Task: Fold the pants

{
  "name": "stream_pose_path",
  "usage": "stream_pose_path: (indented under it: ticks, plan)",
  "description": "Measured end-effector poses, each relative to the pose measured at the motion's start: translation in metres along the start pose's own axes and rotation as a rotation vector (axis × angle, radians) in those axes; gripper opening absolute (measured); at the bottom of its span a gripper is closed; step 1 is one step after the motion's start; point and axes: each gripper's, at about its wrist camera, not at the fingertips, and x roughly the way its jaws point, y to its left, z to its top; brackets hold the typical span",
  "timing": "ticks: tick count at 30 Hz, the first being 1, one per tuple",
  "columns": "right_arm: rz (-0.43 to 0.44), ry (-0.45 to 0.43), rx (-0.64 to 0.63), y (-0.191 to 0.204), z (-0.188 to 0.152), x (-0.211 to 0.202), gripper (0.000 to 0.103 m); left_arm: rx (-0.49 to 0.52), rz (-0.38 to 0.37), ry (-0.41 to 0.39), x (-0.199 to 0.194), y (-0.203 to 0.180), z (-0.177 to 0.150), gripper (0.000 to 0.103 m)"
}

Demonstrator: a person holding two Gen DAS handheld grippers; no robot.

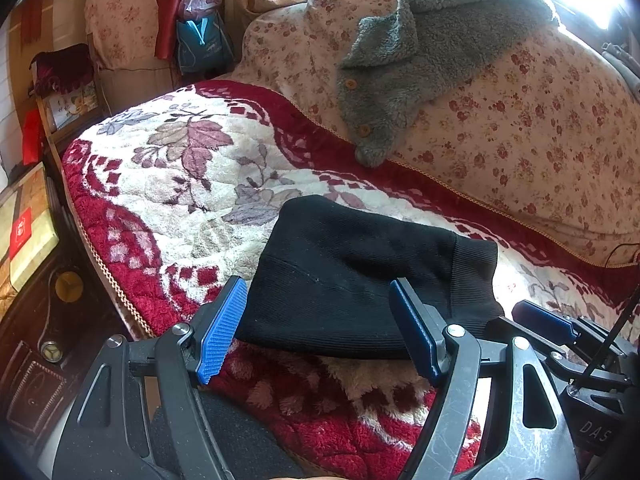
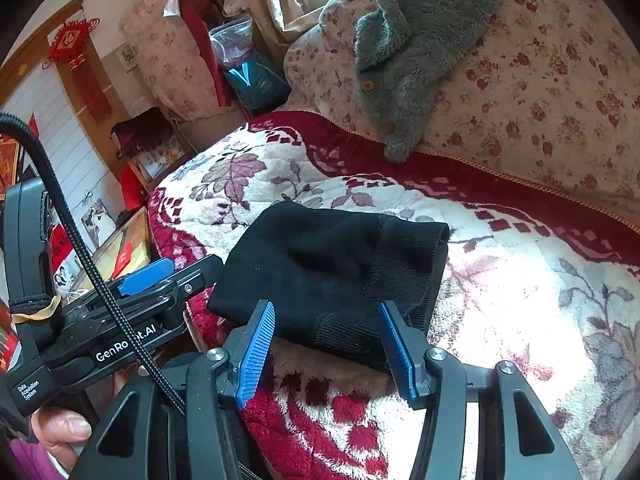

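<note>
Hovering over finished bundle: black pants (image 1: 360, 276) lie folded into compact packet on floral red-and-white blanket (image 1: 180, 168), near front edge. Left gripper (image 1: 320, 332) and right gripper (image 2: 326, 344) both spread wide, nothing between blue pads, fabric just beyond fingertips. Folding looks done, or one last tuck left; next move likely pull-back, or neat pinch at ribbed cuff end. Readable: "GenRobot.AI", "Data Acquisition System" on left unit; "DAS" on right.
</note>
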Motion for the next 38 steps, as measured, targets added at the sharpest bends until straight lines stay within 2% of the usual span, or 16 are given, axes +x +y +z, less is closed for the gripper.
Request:
stream_pose_path:
  ticks: [31,35,38]
  plan:
    - [0.006,-0.002,0.001,0.002,-0.003,0.003,0.052,0.002,-0.001,-0.007,0.001,0.002,0.002,0.074]
    - [-0.001,-0.021,0.013,-0.005,-0.003,-0.008,0.052,0.033,-0.010,-0.049,-0.008,-0.011,0.001,0.074]
    - [-0.033,-0.041,0.022,-0.018,-0.003,-0.024,0.052,0.056,-0.060,-0.051,-0.014,-0.032,0.003,0.074]
